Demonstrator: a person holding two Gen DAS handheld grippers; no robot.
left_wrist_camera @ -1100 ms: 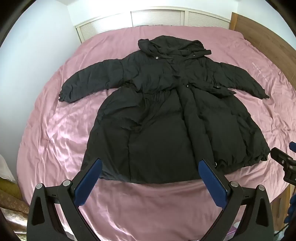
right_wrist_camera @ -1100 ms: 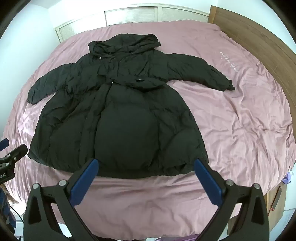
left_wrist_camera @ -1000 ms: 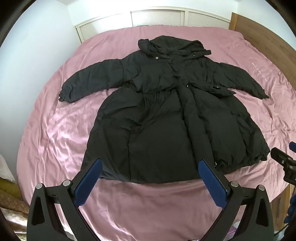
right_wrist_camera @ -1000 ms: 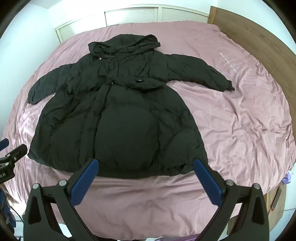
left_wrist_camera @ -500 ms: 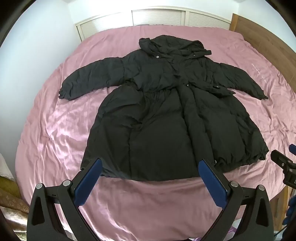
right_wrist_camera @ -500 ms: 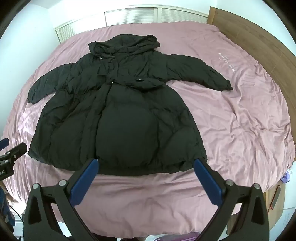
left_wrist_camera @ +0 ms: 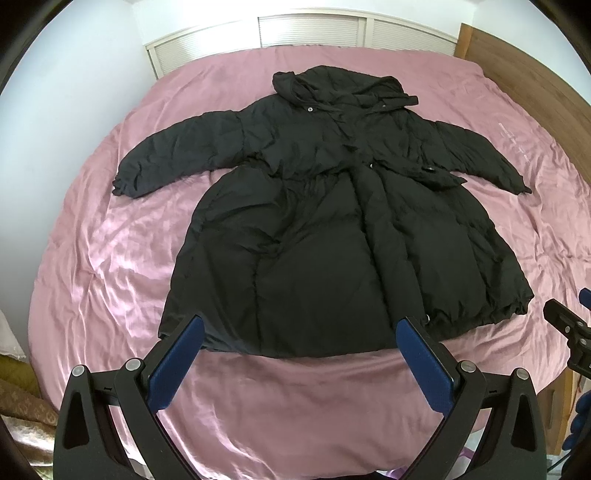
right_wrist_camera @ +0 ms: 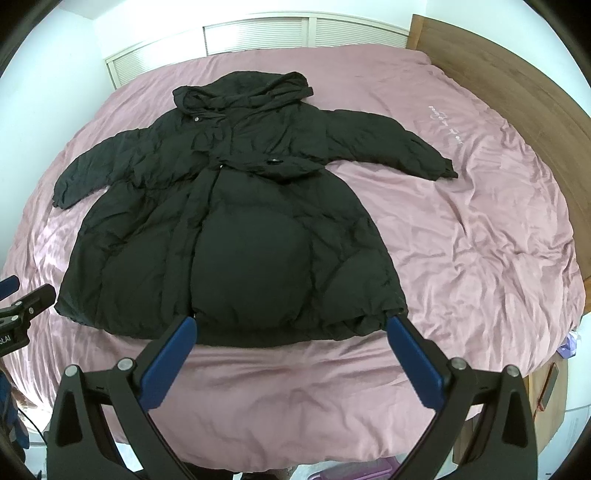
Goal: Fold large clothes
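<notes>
Black hooded puffer coat [left_wrist_camera: 325,236] spread flat, front up, on pink bedsheet [left_wrist_camera: 92,258] of bed, hood [left_wrist_camera: 340,86] toward far louvered panels [left_wrist_camera: 306,27], hem toward camera. Both sleeves out to sides: left sleeve [left_wrist_camera: 181,155] angled down toward bed's left edge, right sleeve [right_wrist_camera: 391,142] reaching toward wooden headboard [right_wrist_camera: 498,81] side, cuff lying on sheet. Waist cinched, small metal snaps visible along placket and collar. Sheet wrinkled, pale embroidered script [right_wrist_camera: 445,123] near right sleeve. Left claw [left_wrist_camera: 299,328] spread wide, blue pads [left_wrist_camera: 175,363] empty, hovering just short of hem, not touching fabric. Right claw [right_wrist_camera: 291,326] likewise wide apart, nothing between pads [right_wrist_camera: 417,363], tips over hem edge in view, contact not clear. Each claw's tip visible at other camera's frame edge. Coat unfolded, no crease started.
</notes>
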